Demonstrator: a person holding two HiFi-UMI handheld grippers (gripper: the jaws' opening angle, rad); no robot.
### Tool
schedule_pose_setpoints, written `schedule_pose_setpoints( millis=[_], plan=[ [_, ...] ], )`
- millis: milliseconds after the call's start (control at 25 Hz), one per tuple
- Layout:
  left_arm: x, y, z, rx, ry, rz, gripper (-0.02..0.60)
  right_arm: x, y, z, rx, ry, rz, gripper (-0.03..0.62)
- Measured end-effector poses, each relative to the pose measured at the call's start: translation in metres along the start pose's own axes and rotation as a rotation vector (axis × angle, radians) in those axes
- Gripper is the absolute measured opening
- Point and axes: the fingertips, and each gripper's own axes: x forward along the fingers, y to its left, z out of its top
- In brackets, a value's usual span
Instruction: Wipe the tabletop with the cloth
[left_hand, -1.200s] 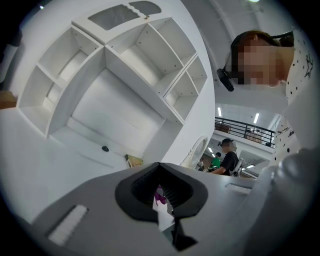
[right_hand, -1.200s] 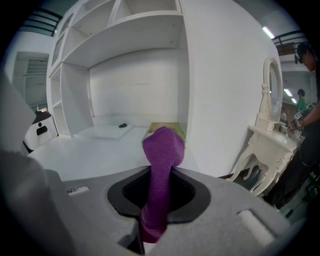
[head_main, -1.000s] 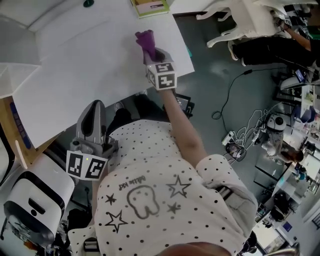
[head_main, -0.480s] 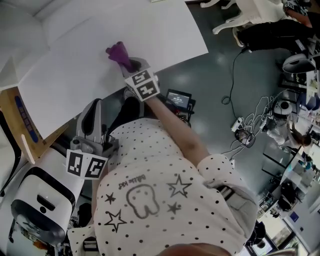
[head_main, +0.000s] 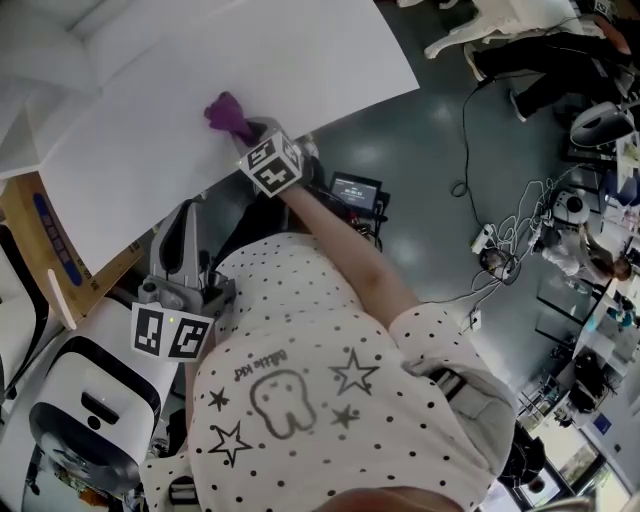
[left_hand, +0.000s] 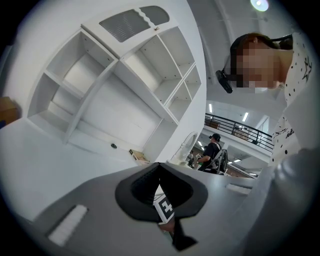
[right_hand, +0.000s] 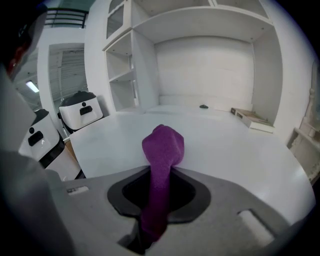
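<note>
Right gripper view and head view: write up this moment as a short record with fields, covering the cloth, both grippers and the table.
cloth: purple, bunched, its free end resting on the tabletop
right gripper: shut on the cloth, over the table near the edge closest to the person
left gripper: jaws together, nothing between them, held off the table beside the person's body
tabletop: white
task state: cloth in contact with the surface, one-handed
</note>
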Motion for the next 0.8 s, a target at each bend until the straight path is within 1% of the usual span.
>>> schedule_pose_setpoints(
  millis=[160, 360, 640, 800],
  plan=[
    [0.001, -0.005, -0.003, 0.008, 0.001, -0.009, -0.005, -0.001, -0.003, -0.002, -0.009, -0.004, -0.001, 0.067],
    [-0.004, -0.001, -0.001, 0.003, -0.012, 0.009, -0.005, -0.001, -0.008, -0.002, -0.029, -0.008, -0.004, 0.067],
    [-0.013, 0.002, 0.001, -0.005, -0.022, 0.015, -0.005, -0.006, -0.015, -0.004, -0.004, -0.021, -0.024, 0.067],
    [0.001, -0.005, -0.001, 0.0, -0.02, 0.013, -0.005, -0.008, -0.029, -0.005, 0.013, -0.017, -0.012, 0.067]
  ],
)
